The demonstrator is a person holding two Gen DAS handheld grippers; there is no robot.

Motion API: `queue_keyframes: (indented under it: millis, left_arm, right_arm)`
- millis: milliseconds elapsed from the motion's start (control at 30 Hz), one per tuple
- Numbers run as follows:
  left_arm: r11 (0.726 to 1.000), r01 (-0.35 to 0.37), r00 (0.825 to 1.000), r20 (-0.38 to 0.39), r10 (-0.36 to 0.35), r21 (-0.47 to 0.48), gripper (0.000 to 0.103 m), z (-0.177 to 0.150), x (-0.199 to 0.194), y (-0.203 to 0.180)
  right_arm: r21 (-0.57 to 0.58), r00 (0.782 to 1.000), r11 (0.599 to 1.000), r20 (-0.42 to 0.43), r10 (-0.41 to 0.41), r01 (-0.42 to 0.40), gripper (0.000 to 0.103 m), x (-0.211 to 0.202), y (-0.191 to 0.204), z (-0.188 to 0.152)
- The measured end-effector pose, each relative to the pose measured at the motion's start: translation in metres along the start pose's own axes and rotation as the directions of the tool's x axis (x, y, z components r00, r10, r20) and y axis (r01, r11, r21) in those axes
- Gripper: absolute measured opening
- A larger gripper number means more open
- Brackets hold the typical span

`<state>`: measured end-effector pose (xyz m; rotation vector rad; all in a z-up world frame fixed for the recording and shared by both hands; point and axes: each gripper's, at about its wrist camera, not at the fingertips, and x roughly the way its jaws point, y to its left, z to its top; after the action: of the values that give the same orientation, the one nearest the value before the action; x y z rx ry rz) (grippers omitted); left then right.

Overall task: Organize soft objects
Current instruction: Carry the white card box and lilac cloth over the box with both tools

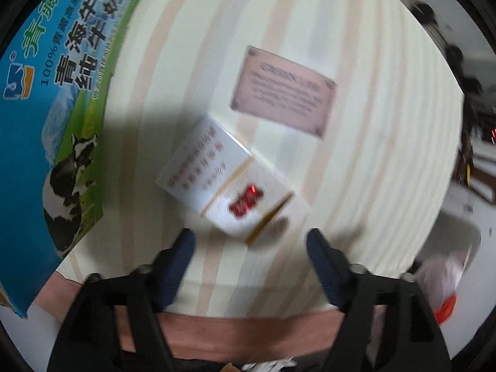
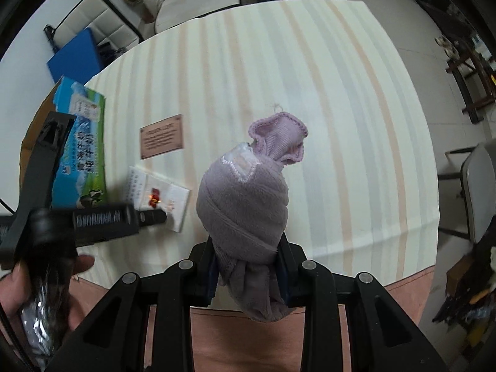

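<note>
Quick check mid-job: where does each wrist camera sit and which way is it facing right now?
Left wrist: on the left gripper, facing steeply down at the striped tablecloth; its open jaws stand over a white box, nothing between them.
Right wrist: on the right gripper, facing down over the table; jaws shut on a rolled purple sock; the person's hand holding the left gripper shows at left.
Shared: white box, pink card, blue milk carton, tablecloth.

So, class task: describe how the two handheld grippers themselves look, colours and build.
Both are black frames with triangular cut-outs and round silver bolt heads. The left gripper has dark blue ribbed fingers; the right gripper shows dark blue pads too. A hand grips the left one's black handle.
</note>
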<state>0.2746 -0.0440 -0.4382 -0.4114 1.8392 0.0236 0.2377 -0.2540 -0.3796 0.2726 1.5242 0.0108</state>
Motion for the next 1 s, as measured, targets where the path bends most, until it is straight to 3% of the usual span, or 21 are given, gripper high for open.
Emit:
queue_keyframes:
  millis: [167, 267, 333, 400, 500, 567, 600, 700, 1000]
  left_arm:
    - [0.995, -0.053, 0.999, 0.001, 0.054, -0.080, 0.078, 0.016, 0.006, -0.005]
    - [0.993, -0.110, 0.994, -0.035, 0.108, -0.048, 0.078, 0.021, 0.018, -0.016]
    - [0.990, -0.142, 0.988, -0.061, 0.141, -0.017, 0.086, 0.024, 0.026, -0.025]
    - [0.981, -0.192, 0.980, -0.053, 0.192, 0.018, 0.088, 0.024, 0.029, -0.036]
    - [0.972, -0.212, 0.977, 0.011, 0.212, 0.098, 0.085, 0.018, 0.027, -0.052]
    - [0.958, -0.233, 0.972, 0.071, 0.224, 0.166, 0.068, 0.008, 0.023, -0.067]
    - [0.951, -0.240, 0.970, 0.091, 0.227, 0.196, 0.062, 0.003, 0.022, -0.071]
    - [0.927, -0.257, 0.965, 0.123, 0.231, 0.273, 0.059, -0.009, 0.023, -0.080]
    - [0.935, -0.192, 0.977, 0.143, 0.155, 0.297, 0.056, -0.044, 0.011, -0.075]
  right_arm:
    - [0.017, 1.000, 1.000, 0.006, 0.013, -0.013, 0.033, 0.003, -0.019, -0.006]
    - [0.026, 1.000, 0.999, 0.006, 0.023, -0.023, 0.033, 0.010, -0.021, -0.007]
    - [0.026, 1.000, 0.999, 0.008, 0.029, -0.029, 0.033, 0.011, -0.024, -0.007]
    - [0.017, 1.000, 1.000, 0.013, 0.024, -0.024, 0.033, 0.011, -0.026, -0.007]
    - [0.009, 1.000, 1.000, 0.011, 0.020, -0.020, 0.033, 0.013, -0.030, -0.009]
    - [0.009, 1.000, 1.000, 0.006, 0.021, -0.021, 0.033, 0.015, -0.035, -0.009]
    - [0.008, 1.000, 1.000, 0.005, 0.020, -0.020, 0.033, 0.015, -0.037, -0.010]
    - [0.003, 1.000, 1.000, -0.001, 0.006, -0.006, 0.033, 0.018, -0.044, -0.011]
    - [-0.004, 1.000, 1.000, -0.013, 0.008, -0.008, 0.033, 0.024, -0.050, -0.014]
